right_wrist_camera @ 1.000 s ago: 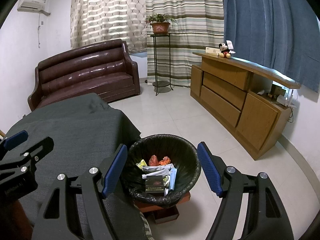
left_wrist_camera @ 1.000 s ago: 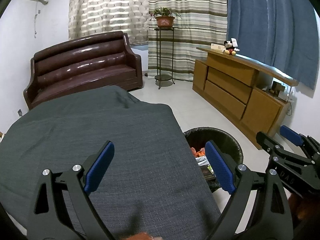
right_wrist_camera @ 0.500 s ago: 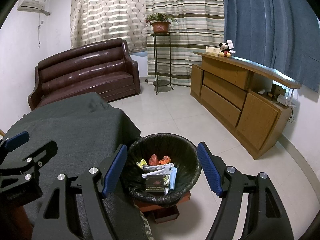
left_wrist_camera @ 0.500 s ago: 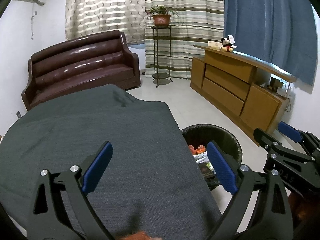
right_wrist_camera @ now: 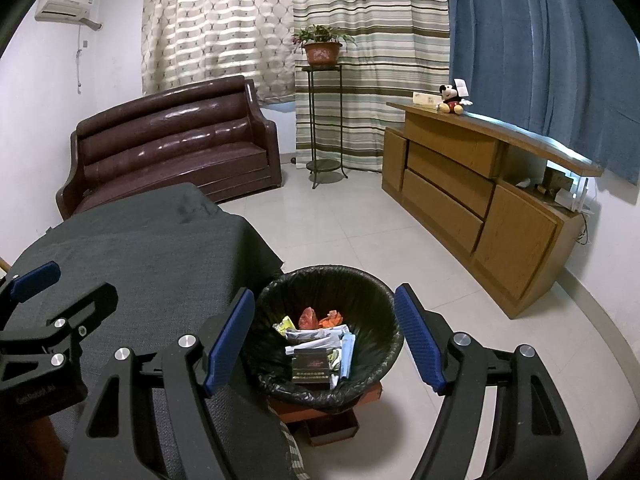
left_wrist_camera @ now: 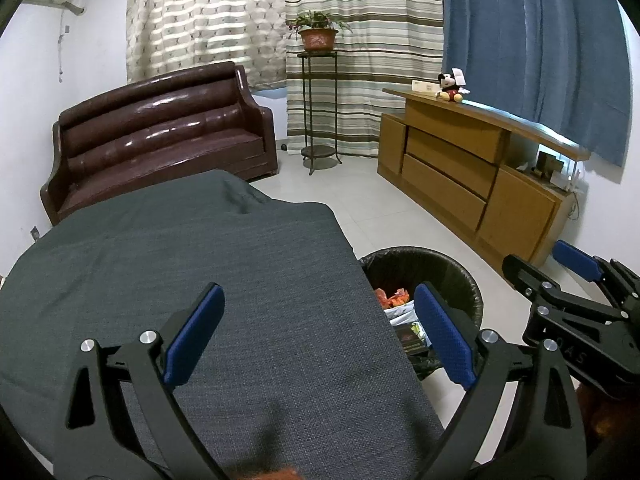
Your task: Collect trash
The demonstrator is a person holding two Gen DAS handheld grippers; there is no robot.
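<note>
Both the left tongs [left_wrist_camera: 316, 336] and right tongs [right_wrist_camera: 324, 336] gape empty above the bin [right_wrist_camera: 372, 376], where light, crumpled trash [right_wrist_camera: 320, 344] lies, best pinched at a stiff edge.

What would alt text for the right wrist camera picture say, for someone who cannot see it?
An open two-finger gripper with blue pads hangs over a black-lined trash bin holding wrappers and papers, beside a grey-covered table. Behind are a brown sofa, a potted plant and a wooden cabinet.
</note>
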